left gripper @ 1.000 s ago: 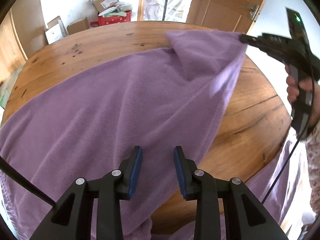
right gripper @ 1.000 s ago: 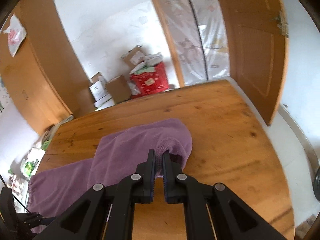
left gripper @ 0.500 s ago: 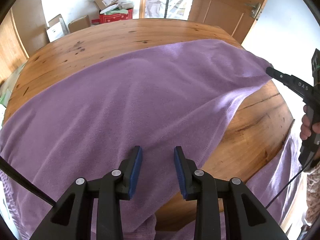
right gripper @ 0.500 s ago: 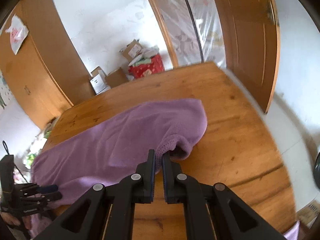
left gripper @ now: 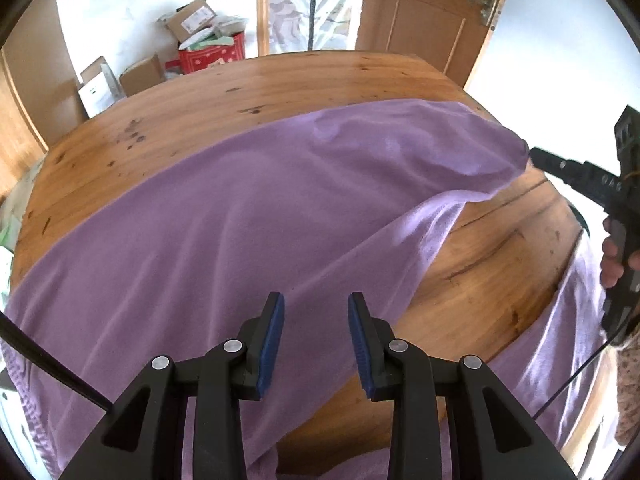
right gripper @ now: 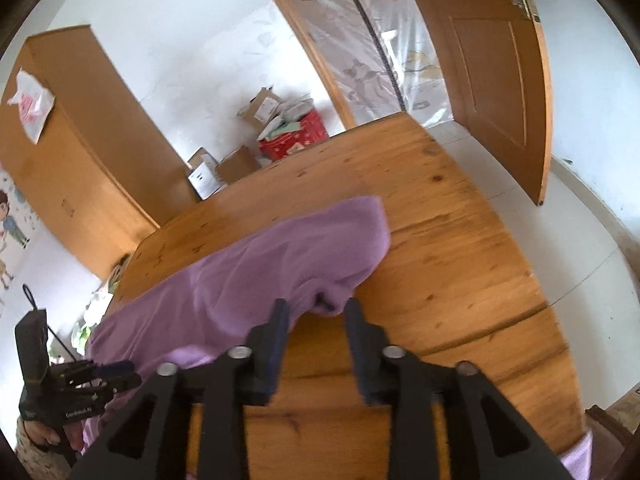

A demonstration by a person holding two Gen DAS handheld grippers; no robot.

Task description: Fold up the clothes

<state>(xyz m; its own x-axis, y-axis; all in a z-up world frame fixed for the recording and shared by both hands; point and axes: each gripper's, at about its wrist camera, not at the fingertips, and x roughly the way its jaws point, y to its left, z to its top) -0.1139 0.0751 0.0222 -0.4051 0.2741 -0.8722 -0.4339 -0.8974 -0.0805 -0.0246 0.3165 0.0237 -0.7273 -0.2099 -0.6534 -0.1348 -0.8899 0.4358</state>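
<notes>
Purple fleece cloth [left gripper: 240, 216] lies spread across the round wooden table [left gripper: 320, 80]; left gripper [left gripper: 316, 316] is spread above its near edge. Right wrist view alone shows the right gripper [right gripper: 316, 312] spread, empty, the cloth's bunched corner [right gripper: 332, 300] at twelve o'clock; the left view hides this.

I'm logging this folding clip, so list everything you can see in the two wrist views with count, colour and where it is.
Purple garment: one, purple fleece, spread across the table, its near edge hanging over the front.
Wooden table: one, orange-brown, under the garment.
Cardboard boxes: several, brown and white, on the floor by the far wall.
Red box: one, red, stuffed with papers, beside the cardboard boxes.
Door: one, brown wood, open, far right.
Plastic curtain: one, clear, in the doorway.
Cabinet: one, light wood, left wall.
Left gripper: one, black with blue pads, open, over the garment's near part.
Right gripper: one, black, open, at the garment's right end.
</notes>
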